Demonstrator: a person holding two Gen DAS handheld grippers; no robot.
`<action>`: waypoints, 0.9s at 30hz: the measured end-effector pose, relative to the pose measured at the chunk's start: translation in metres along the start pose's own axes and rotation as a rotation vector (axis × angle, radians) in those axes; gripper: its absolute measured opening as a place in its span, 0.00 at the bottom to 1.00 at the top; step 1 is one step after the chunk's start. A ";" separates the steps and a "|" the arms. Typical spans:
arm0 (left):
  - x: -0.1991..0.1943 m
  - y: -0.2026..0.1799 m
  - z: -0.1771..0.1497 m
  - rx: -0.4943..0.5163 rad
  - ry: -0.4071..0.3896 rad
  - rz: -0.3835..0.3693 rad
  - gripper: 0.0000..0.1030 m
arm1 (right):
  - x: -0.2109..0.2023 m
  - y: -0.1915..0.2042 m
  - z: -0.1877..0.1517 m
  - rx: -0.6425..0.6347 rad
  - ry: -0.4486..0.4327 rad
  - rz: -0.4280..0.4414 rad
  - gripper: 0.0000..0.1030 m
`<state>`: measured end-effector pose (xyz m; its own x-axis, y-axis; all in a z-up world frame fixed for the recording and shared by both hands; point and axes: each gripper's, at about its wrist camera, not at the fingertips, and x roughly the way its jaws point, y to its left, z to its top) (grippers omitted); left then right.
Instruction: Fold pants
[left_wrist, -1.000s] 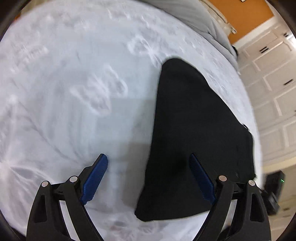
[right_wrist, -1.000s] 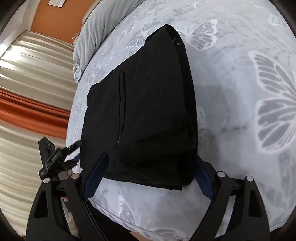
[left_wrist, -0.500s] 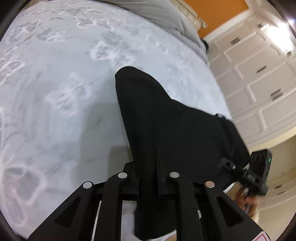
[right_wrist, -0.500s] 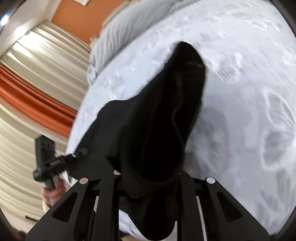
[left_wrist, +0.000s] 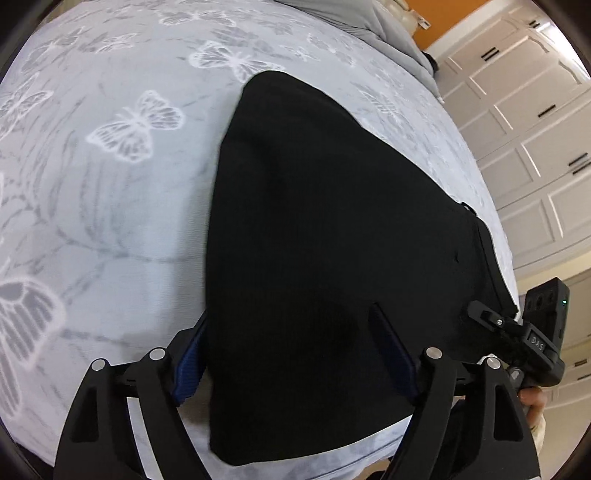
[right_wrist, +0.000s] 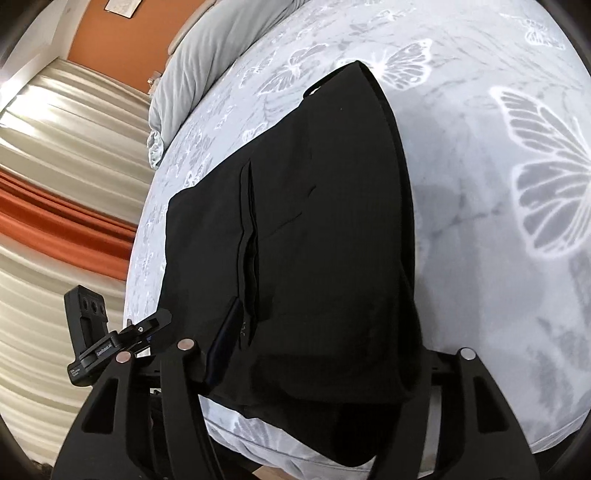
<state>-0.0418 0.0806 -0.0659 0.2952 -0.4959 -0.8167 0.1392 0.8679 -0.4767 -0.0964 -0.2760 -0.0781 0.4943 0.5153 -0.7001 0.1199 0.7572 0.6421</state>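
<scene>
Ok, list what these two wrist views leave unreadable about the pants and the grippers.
- Left wrist view: the left pad of the left gripper is partly behind the pants. Jaws opening, cloth between them.
- Right wrist view: the right finger of the right gripper is hidden behind the pants' near fold. Jaws opening.
- Both views: how many layers the fold has; the black cloth shows little detail.
- Left wrist view: the hand is cut off by the picture's edge.

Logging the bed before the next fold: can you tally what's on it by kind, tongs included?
Black pants: 1
Grey pillow: 1
Tongs: 2, left tongs and right tongs, both opening with pants fabric between them
Total: 4
</scene>
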 end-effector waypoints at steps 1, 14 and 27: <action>0.001 0.002 0.002 -0.013 -0.001 -0.017 0.75 | 0.003 0.000 0.002 0.005 -0.004 0.010 0.56; -0.017 -0.026 -0.010 0.071 -0.076 0.118 0.09 | -0.011 0.008 -0.019 -0.038 -0.059 -0.077 0.16; 0.005 -0.042 -0.008 0.158 -0.082 0.261 0.10 | 0.002 0.015 -0.019 -0.003 -0.061 -0.092 0.23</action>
<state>-0.0532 0.0411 -0.0525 0.4144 -0.2576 -0.8729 0.1923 0.9622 -0.1927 -0.1097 -0.2562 -0.0757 0.5332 0.4184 -0.7353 0.1647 0.8012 0.5753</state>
